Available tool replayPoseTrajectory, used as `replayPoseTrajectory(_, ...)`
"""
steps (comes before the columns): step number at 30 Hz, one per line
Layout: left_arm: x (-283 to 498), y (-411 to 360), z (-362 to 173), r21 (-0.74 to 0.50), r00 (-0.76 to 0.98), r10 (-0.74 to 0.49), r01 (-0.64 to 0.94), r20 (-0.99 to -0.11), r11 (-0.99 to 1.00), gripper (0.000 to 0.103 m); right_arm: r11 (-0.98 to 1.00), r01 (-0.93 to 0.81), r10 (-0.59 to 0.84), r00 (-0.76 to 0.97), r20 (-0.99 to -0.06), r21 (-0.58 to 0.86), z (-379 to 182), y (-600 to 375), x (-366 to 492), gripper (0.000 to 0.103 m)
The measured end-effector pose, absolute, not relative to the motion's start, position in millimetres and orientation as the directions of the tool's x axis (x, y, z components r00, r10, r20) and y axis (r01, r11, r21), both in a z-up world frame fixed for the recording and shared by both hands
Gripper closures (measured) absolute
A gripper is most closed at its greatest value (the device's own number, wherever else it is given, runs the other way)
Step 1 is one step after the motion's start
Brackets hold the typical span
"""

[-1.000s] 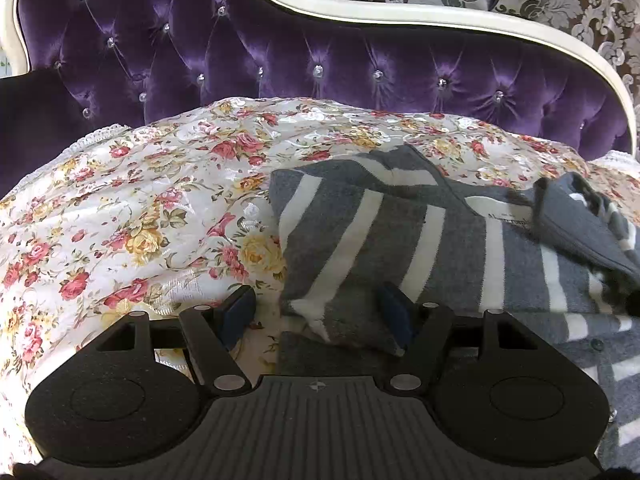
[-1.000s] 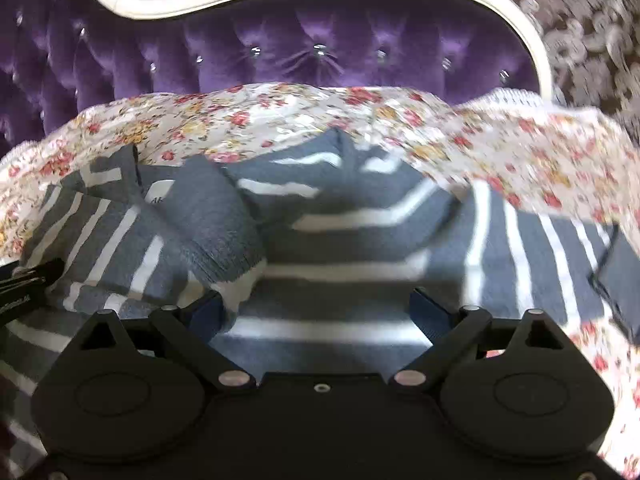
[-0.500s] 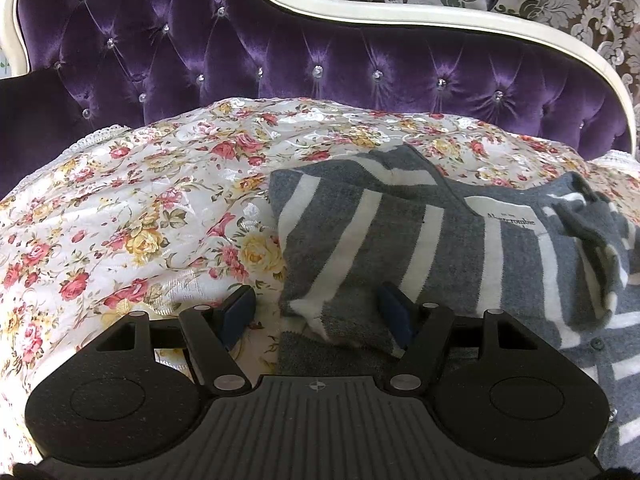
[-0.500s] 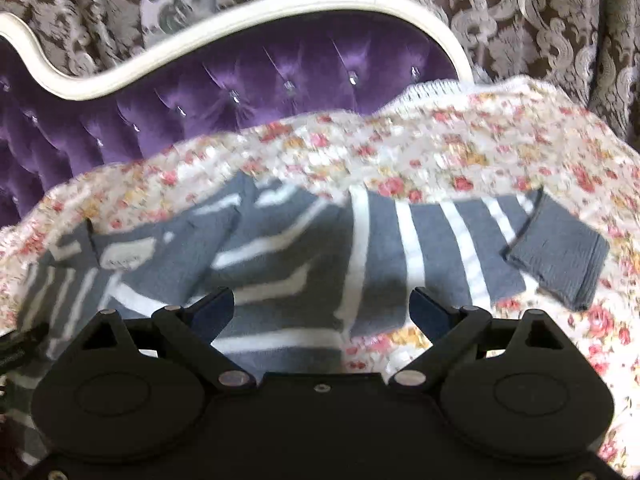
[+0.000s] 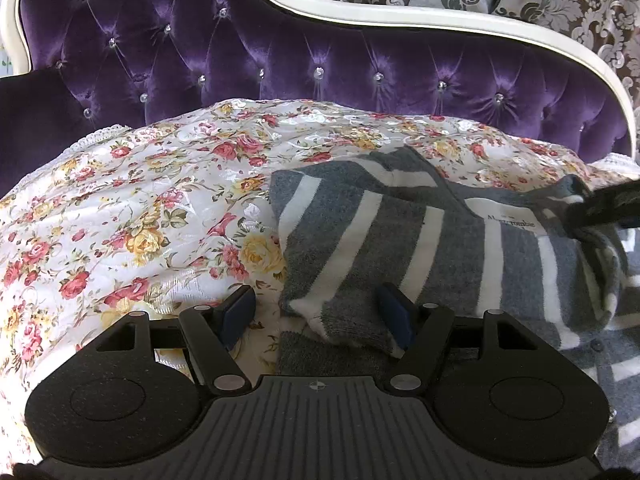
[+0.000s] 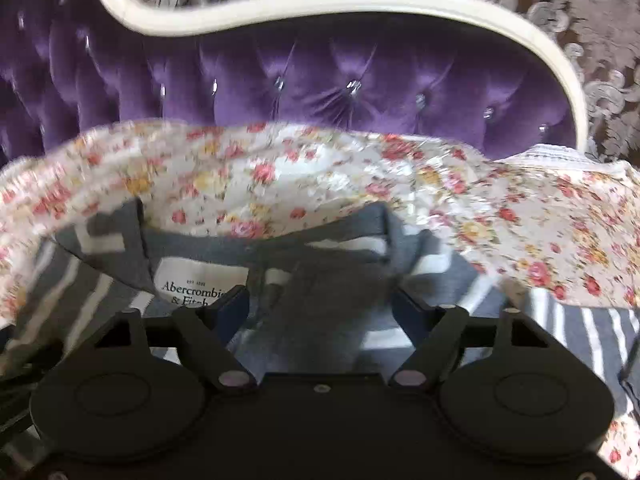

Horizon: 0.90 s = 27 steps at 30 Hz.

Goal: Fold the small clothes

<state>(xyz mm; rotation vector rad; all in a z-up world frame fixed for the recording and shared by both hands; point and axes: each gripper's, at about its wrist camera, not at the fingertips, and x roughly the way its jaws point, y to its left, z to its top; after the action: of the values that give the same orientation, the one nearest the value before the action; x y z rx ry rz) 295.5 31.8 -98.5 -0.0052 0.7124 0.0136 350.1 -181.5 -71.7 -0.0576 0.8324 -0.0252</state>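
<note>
A grey sweater with white stripes [image 5: 440, 248] lies on the flowered bedspread [image 5: 140, 220], its left sleeve folded in over the body. My left gripper [image 5: 318, 316] is open low over that fold's near corner; the corner lies between the jaws, by the right pad, and is not pinched. In the blurred right wrist view my right gripper [image 6: 322, 308] hangs over the sweater's [image 6: 100, 292] collar, beside the white neck label [image 6: 196, 284]. Its jaws are closing, with a dark grey fold of knit between them and gaps at both pads. Its black tip [image 5: 600, 208] shows at the collar.
A purple tufted headboard [image 5: 280, 60] with a cream frame [image 5: 440, 28] rises close behind the bedspread. Damask wall fabric lies beyond it. Flowered cover stretches to the left of the sweater and behind the collar [image 6: 280, 168].
My right gripper swung out over the spread right sleeve, then came back in close to the collar and label, jaws narrower. Its tip now shows in the left view. The left gripper kept still.
</note>
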Motion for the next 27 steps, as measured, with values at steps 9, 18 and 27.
replayPoseTrajectory(9, 295, 31, -98, -0.001, 0.758, 0.011, -0.016, -0.652, 1.0, 0.035, 0.988, 0.017, 0.094, 0.73, -0.677, 0.155, -47, -234, 310, 0.08)
replayPoseTrajectory(18, 295, 31, -98, 0.001, 0.758, 0.015, -0.019, -0.652, 1.0, 0.035, 0.964, 0.015, 0.192, 0.651, -0.735, 0.265, -60, -278, 254, 0.068)
replayPoseTrajectory(27, 295, 31, -99, 0.005, 0.76, 0.017, -0.018, -0.65, 1.0, 0.035, 0.981, 0.056, 0.085, 0.739, -0.668, 0.186, -50, -278, 235, 0.046)
